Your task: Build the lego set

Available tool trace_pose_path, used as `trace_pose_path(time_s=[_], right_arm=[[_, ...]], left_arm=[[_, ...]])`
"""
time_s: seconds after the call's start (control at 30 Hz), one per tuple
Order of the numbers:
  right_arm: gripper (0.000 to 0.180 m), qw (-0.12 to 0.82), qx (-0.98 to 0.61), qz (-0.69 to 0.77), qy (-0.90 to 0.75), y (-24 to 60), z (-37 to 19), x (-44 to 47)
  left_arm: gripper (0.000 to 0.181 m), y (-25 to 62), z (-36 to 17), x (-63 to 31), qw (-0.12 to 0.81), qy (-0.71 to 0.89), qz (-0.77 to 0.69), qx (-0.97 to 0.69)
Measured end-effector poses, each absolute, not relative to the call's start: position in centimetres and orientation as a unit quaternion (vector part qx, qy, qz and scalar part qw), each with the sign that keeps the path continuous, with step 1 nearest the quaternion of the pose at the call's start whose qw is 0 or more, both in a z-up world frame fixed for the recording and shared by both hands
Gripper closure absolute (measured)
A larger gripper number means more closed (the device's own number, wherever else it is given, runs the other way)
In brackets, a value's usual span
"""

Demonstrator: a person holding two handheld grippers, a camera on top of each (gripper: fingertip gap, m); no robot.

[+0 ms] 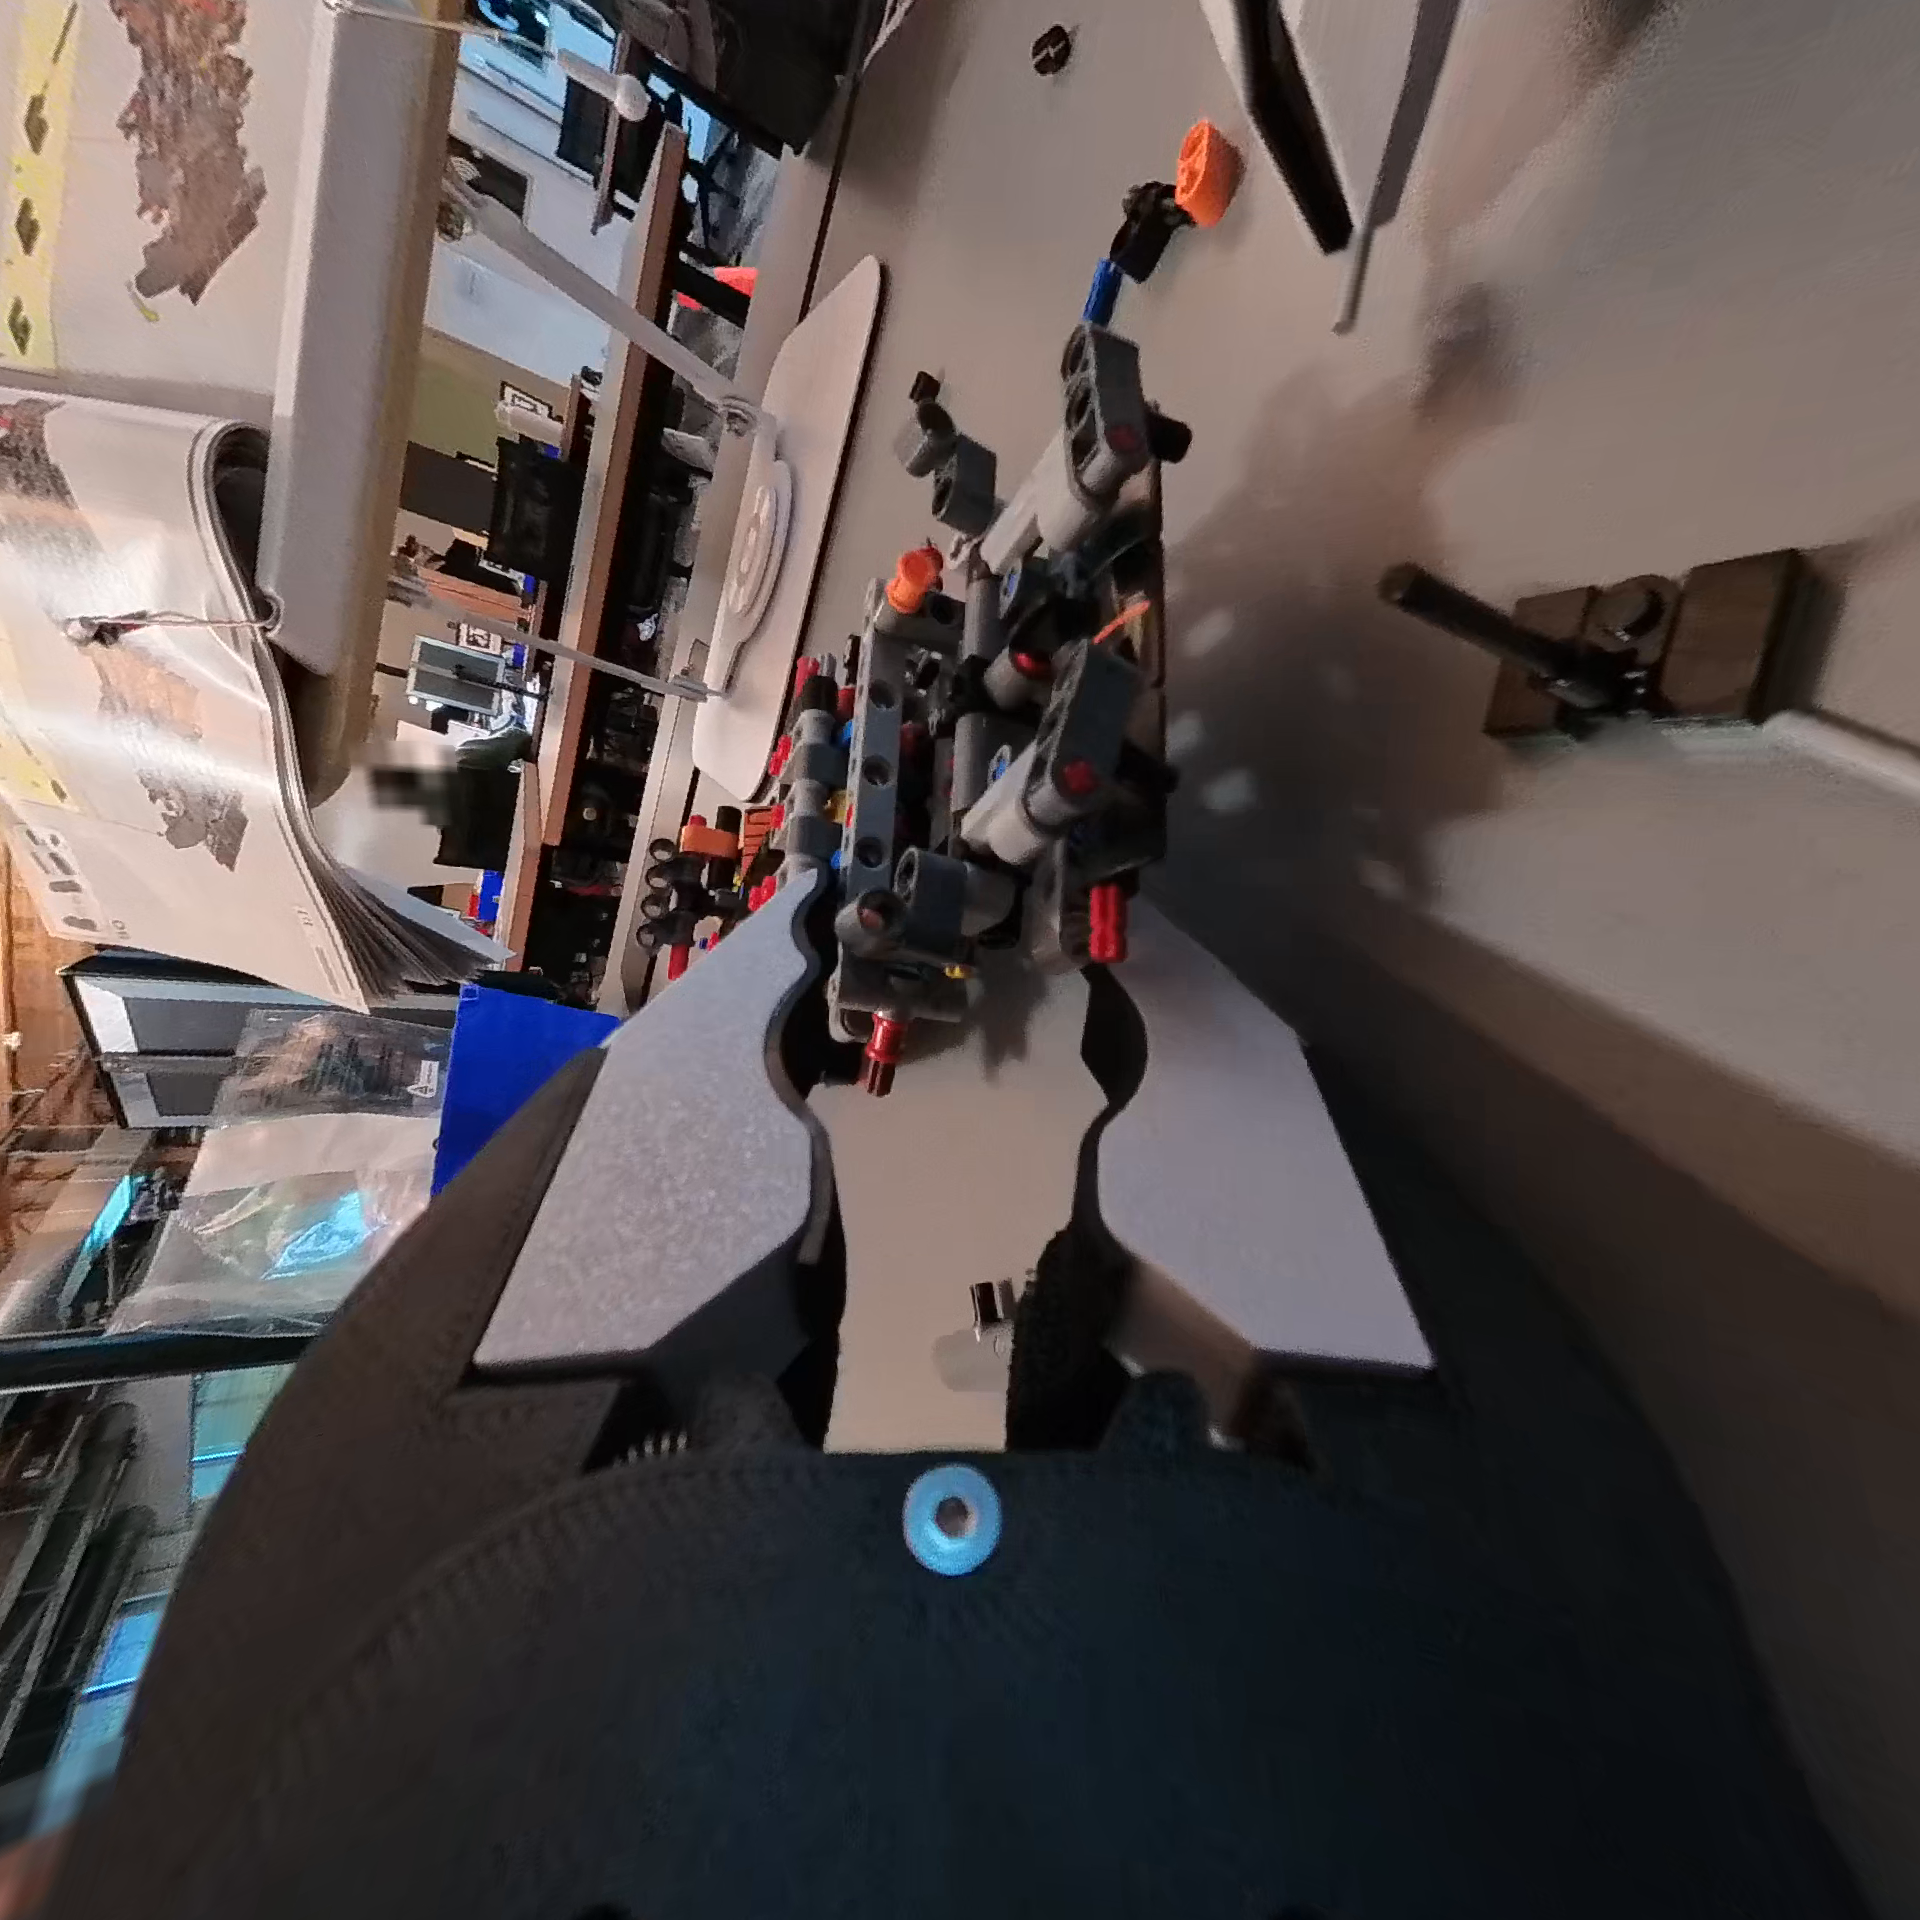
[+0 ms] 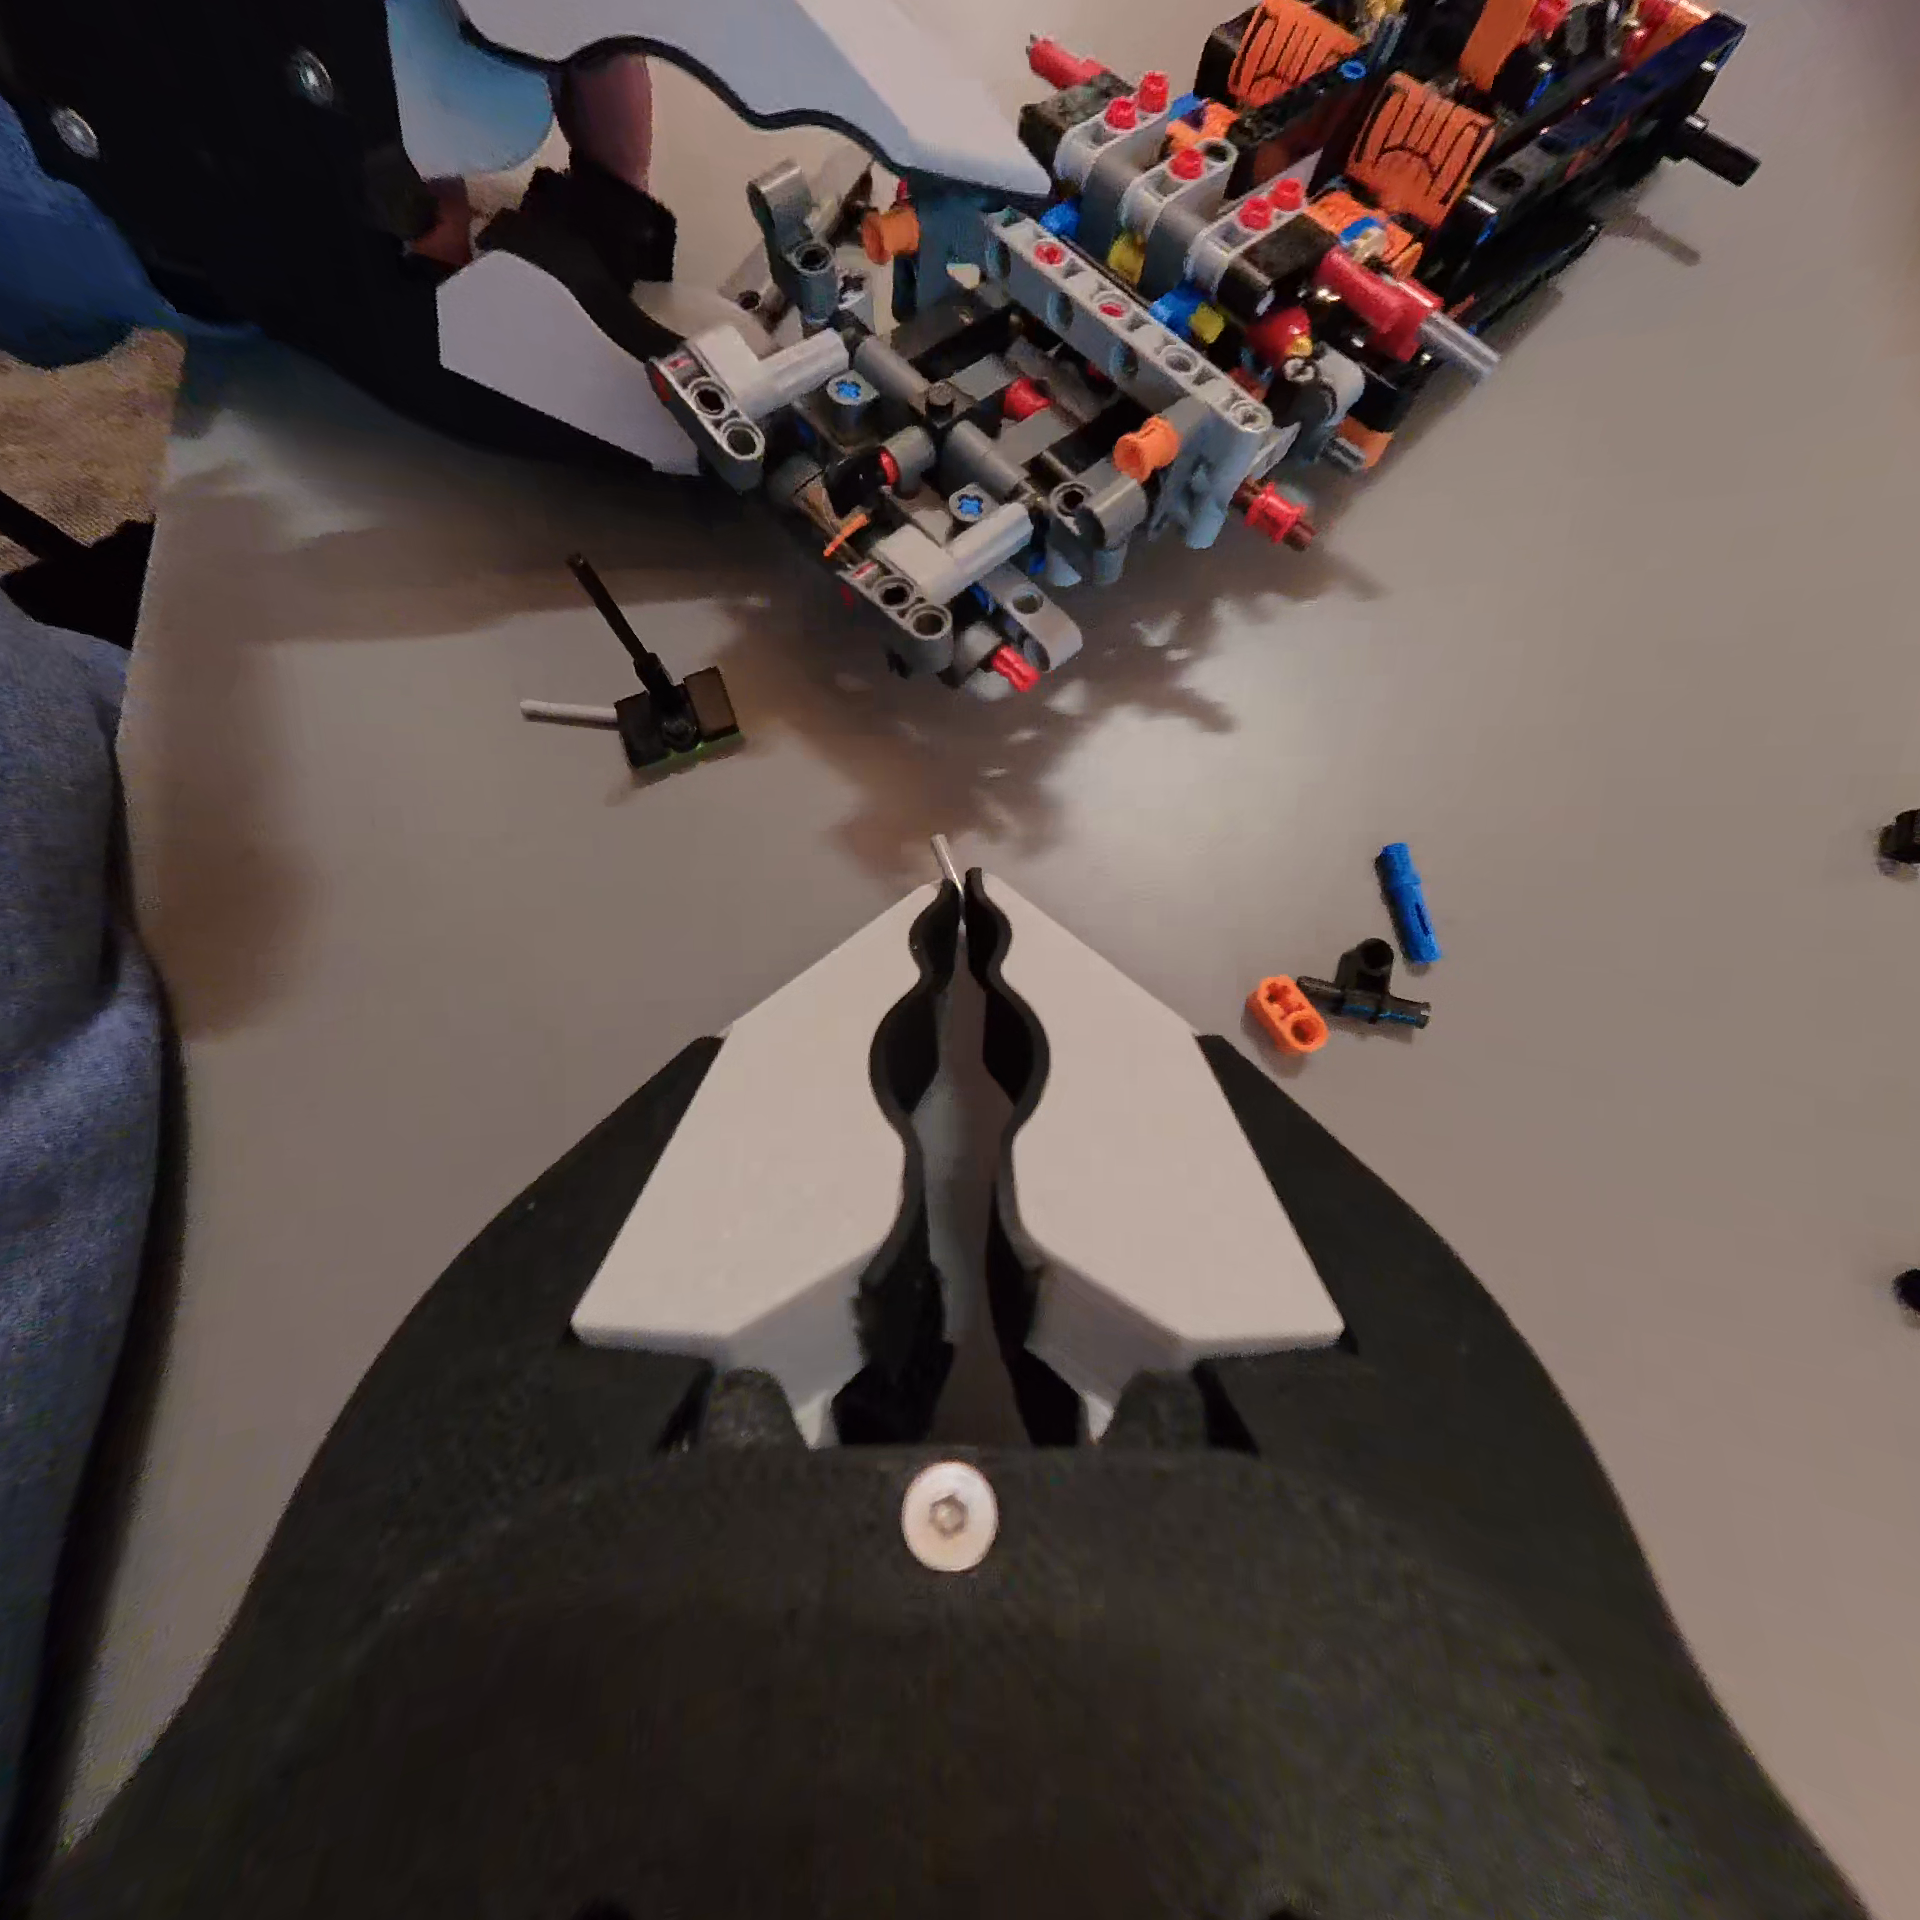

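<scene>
Grey, red and orange lego model [image 2: 1091, 395]; blue pin [image 2: 1409, 902]; grey-and-black claw [image 2: 961, 883]

Dim warm light, soft shadows on the table [image 2: 1558, 675], motion blur and fisheye warping at edges.

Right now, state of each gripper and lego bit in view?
left gripper: open, fingers either side of the model's end
right gripper: shut on thin grey pin
lego model: part-built, on table
blue pin: loose, lying flat
orange connector: loose on table

Glossy plastic model [image 2: 1091, 416], matt table [image 2: 1558, 1247]
</scene>
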State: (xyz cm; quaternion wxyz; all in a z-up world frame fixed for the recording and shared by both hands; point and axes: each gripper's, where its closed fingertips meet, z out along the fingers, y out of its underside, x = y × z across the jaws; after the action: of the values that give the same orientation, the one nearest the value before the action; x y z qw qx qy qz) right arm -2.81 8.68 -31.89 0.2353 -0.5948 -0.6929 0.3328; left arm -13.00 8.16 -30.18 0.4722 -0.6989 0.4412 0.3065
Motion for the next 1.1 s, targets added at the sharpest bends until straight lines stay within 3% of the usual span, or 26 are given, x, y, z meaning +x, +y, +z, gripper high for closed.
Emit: trace_pose_path(time_s=[1.1], right_arm=[[0.18,0.222,-0.564,0.429,-0.67,7.5,-29.1,-3.7]], left_arm=[[0.134,7.7,-30.7,-17.4,0.414,0.435,0.324,-0.731]])
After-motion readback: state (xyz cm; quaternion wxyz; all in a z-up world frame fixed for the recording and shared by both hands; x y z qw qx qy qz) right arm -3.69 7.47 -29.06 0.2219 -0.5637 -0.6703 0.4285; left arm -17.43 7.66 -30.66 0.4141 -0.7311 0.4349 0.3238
